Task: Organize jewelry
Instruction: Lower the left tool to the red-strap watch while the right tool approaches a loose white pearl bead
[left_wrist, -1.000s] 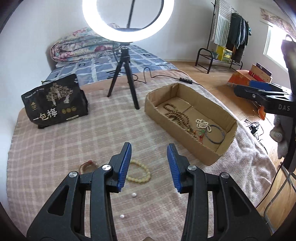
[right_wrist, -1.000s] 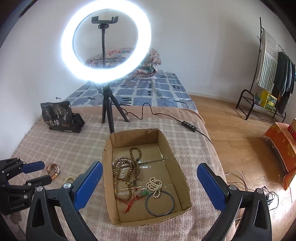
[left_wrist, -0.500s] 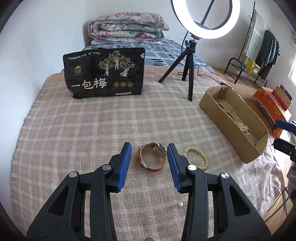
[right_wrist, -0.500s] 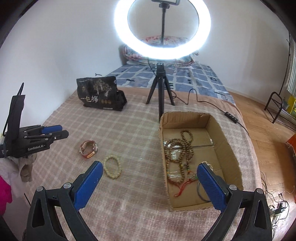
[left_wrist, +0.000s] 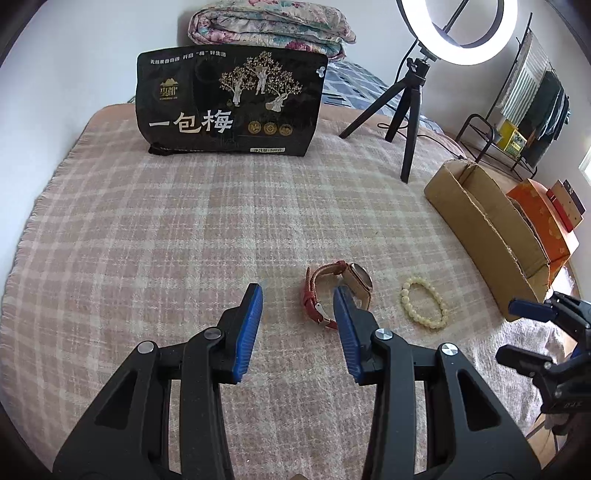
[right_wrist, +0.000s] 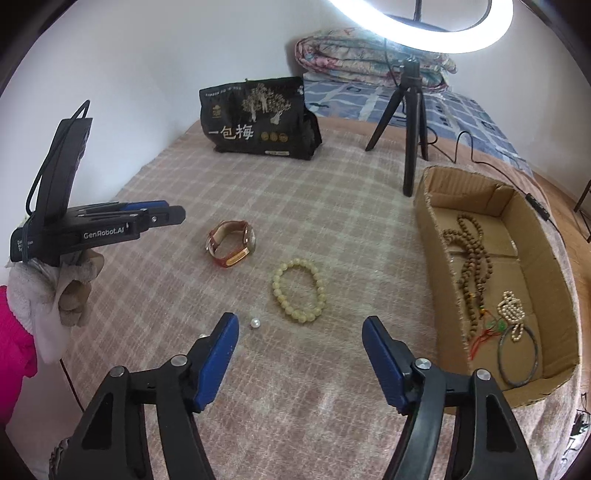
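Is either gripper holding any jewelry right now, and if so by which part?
Nothing is held. The left gripper hangs open beside the red-strapped watch; the right gripper, jaws just closing, is empty short of the yellow bead bracelet.

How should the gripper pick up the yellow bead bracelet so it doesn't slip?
The yellow bead bracelet lies flat in an open ring on the blanket, apart from the watch and the pearl. Probably best: come straight down from above with the right gripper, one finger inside the ring and one outside, and pinch the near arc of beads across its thickness.
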